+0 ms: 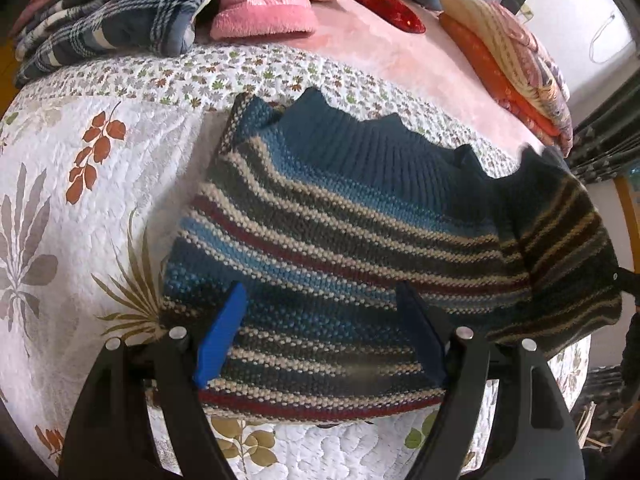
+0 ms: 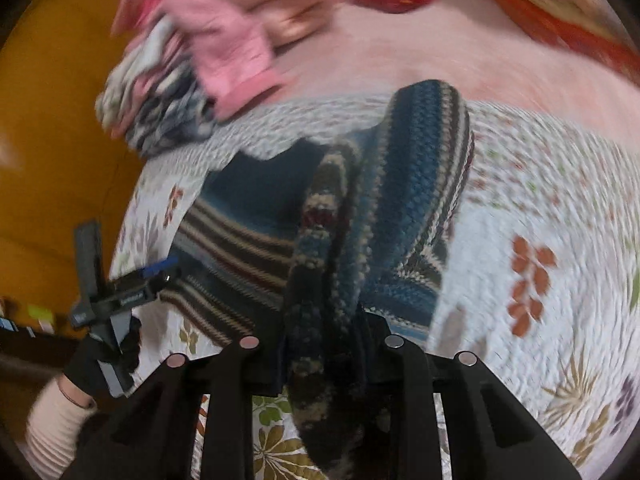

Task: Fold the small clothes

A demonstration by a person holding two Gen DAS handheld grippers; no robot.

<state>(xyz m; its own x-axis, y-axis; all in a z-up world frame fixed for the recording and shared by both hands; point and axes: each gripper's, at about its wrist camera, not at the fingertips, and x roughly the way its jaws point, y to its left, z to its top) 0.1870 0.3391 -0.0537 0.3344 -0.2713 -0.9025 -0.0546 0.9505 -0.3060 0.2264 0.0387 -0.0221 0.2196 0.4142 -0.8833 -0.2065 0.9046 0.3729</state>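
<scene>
A small knit sweater (image 1: 352, 232), striped blue, tan and dark red, lies spread on the white floral quilt (image 1: 92, 216), with its dark blue ribbed band at the far side. My left gripper (image 1: 320, 328) is open, one blue finger (image 1: 222, 336) on each side of the sweater's near part. In the right wrist view, my right gripper (image 2: 324, 332) is shut on a bunched fold of the sweater (image 2: 404, 184), which rises out of the jaws and hides the fingertips. The left gripper (image 2: 160, 270) shows at the left, held by a gloved hand (image 2: 104, 356). This view is motion-blurred.
At the back of the bed lie a blue plaid cloth (image 1: 120, 20), a pink fleece garment (image 1: 260, 4) and a red item (image 1: 388, 8). Folded orange and striped blankets (image 1: 516, 76) are stacked at the far right. The quilt's edge runs close below the left gripper.
</scene>
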